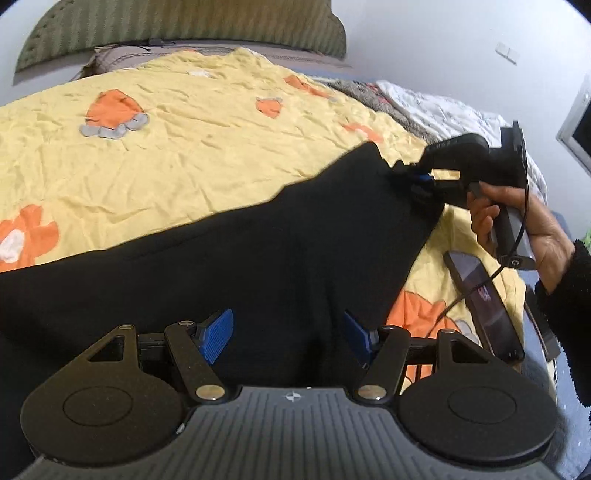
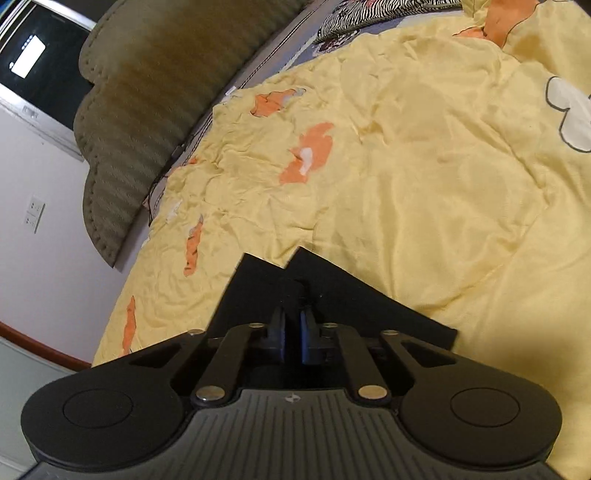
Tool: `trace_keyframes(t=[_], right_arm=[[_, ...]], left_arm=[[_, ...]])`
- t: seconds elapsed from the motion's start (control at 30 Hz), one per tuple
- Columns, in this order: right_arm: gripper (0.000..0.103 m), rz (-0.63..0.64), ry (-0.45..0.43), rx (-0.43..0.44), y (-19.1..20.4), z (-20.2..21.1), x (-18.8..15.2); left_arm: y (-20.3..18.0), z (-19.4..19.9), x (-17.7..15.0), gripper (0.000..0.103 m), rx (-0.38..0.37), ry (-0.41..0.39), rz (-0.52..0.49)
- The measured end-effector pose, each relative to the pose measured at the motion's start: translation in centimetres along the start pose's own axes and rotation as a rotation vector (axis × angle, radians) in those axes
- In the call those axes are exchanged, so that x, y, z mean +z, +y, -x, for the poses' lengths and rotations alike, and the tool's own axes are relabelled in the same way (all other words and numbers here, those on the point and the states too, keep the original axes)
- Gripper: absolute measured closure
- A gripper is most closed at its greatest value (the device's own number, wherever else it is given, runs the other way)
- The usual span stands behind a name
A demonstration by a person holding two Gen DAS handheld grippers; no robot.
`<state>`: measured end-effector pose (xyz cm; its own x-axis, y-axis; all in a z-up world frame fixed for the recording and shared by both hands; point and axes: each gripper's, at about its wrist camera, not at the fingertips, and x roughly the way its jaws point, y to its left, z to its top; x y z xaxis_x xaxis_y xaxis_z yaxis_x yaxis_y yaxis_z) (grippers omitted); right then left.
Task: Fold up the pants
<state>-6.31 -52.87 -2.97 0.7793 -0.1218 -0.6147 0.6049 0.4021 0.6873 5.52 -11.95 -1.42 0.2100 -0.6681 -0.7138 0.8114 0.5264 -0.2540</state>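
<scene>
Black pants point(image 1: 229, 258) lie across a yellow bedspread point(image 1: 192, 147) with orange patches. My left gripper point(image 1: 286, 334) is open, its blue pads point(image 1: 216, 334) spread to either side of the black cloth just above it. My right gripper point(image 1: 421, 184) is shut on the far end of the pants and lifts it off the bed. In the right wrist view, that gripper point(image 2: 293, 334) pinches the black cloth point(image 2: 332, 295) between its blue pads, with two cloth corners sticking out past the fingers.
A dark phone point(image 1: 484, 299) with a cable lies on the bed at the right. A green striped headboard point(image 1: 177, 29) stands at the far side. A patterned blanket point(image 1: 436, 103) is bunched at the far right. A window point(image 2: 40, 62) and wall sockets point(image 2: 34, 214) are beyond the bed.
</scene>
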Motion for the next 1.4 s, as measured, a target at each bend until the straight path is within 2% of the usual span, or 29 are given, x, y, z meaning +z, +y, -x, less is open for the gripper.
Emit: trace_keyframes(t=[0.07,0.17,0.27,0.33,0.37,0.4,0.5,0.57,0.7,0.8,0.83,0.87,0.93,0.97,1.0,1.07,1.17,1.23,1.27,1.3,1.33,1.4], right_arm=[[0.096,0.018,-0.018,0.047,1.9,0.7,0.7],[0.097,0.096,-0.108,0.195,6.6,4.0,1.8],[0.097,0.197,-0.226,0.231,9.2,8.4,1.9],[0.097,0.186,-0.23,0.163,7.7,9.5,1.6],[0.097,0.191,-0.221,0.085,6.3,9.4,1.3],[0.096,0.186,-0.189,0.011,4.3,8.6,0.9],[0.096,0.076,-0.076,-0.116,-1.1,6.2,0.0],[0.096,0.055,-0.052,-0.139,-2.8,5.8,-1.0],[0.096,0.093,-0.04,-0.143,-2.8,6.8,-1.9],[0.095,0.121,0.034,-0.181,-2.7,5.9,-1.4],[0.092,0.156,0.045,-0.207,-2.4,5.8,-1.4],[0.088,0.186,0.014,-0.242,-1.6,6.4,-1.4],[0.086,0.297,-0.107,-0.282,0.8,7.9,-1.5],[0.085,0.401,-0.184,-0.302,2.5,8.5,-1.8],[0.085,0.543,-0.206,-0.298,4.5,8.4,-2.1],[0.085,0.8,-0.091,-0.242,8.0,6.5,-3.2],[0.085,0.974,0.149,-0.158,10.7,2.6,-5.1],[0.085,1.068,0.318,-0.155,11.2,-0.8,-6.9],[0.085,1.123,0.339,-0.193,11.3,-2.3,-7.8],[0.084,1.153,0.287,-0.19,11.8,-3.0,-8.1],[0.084,1.135,0.277,-0.201,12.3,-3.8,-7.8],[0.084,1.104,0.178,-0.232,13.2,-4.9,-6.9]], left_arm=[[0.5,0.6,0.2,0.035,0.01,-0.032,0.024],[1.3,1.6,0.8,0.035,0.009,-0.088,0.07],[1.6,2.1,1.2,0.031,-0.018,-0.114,0.106],[1.7,2.0,1.2,0.03,-0.021,-0.11,0.11],[1.7,1.8,1.1,0.03,-0.023,-0.103,0.107],[1.7,1.5,1.0,0.03,-0.024,-0.093,0.102],[1.6,0.4,0.6,0.03,-0.027,-0.048,0.098],[1.4,0.1,0.4,0.03,-0.037,-0.023,0.088],[1.0,0.3,0.1,0.03,-0.023,-0.026,0.034],[1.4,0.2,0.2,0.03,-0.011,-0.025,0.054],[1.6,0.2,0.2,0.03,-0.011,-0.021,0.07],[1.8,0.4,0.2,0.03,-0.01,-0.019,0.081],[2.1,0.9,0.2,0.03,-0.01,-0.023,0.093],[2.2,1.2,0.2,0.03,-0.007,-0.023,0.094],[2.4,1.5,0.3,0.03,0.0,-0.022,0.093],[2.8,2.1,0.4,0.03,0.022,-0.02,0.086],[3.7,3.0,0.7,0.03,0.059,-0.025,0.094],[4.5,3.6,1.0,0.028,0.072,-0.021,0.102],[4.8,3.6,1.2,0.023,0.078,-0.017,0.105],[5.2,3.2,1.6,0.018,0.089,-0.005,0.11],[5.7,2.6,2.0,0.018,0.093,0.008,0.111],[6.8,0.4,3.0,0.02,0.11,0.041,0.129]])
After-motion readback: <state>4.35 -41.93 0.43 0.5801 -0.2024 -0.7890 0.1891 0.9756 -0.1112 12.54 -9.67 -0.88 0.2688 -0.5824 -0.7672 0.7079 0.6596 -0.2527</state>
